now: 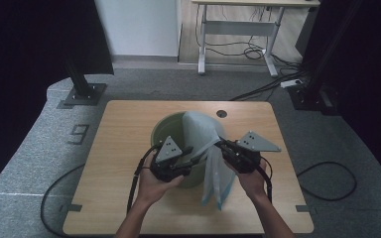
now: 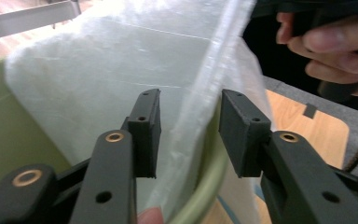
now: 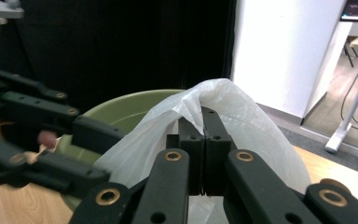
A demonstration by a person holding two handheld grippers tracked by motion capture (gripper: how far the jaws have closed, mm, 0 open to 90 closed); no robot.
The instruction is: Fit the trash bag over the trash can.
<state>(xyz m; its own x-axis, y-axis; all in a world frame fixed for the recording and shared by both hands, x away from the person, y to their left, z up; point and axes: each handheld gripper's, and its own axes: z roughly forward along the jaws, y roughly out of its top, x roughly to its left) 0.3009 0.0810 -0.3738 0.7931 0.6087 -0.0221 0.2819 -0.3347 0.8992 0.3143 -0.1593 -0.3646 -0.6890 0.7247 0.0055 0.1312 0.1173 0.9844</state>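
Between the two hand-held grippers, a thin white plastic bag (image 1: pixel 206 144) is being fitted over a green bin (image 1: pixel 166 130) that stands on the wooden bench (image 1: pixel 119 148). One fold of the bag is clamped tight in the jaws of the right hand-held gripper (image 3: pixel 204 140), which are pressed together on it just above the bin's rim, and is held up from there. Part of the bag is draped inside the bin; the rest hangs down the bin's outer side, below the right hand-held gripper. The jaws of the left hand-held gripper (image 2: pixel 189 130) are set apart, with an edge of the bag and the bin's rim between them; the pads are not seen to press on either.

The bag is judged to be very light, limp and slippery, easily crumpled and easily torn if pulled hard. It is best taken by a gathered fold near its open edge, close to the rim, where both layers can be pinched together.
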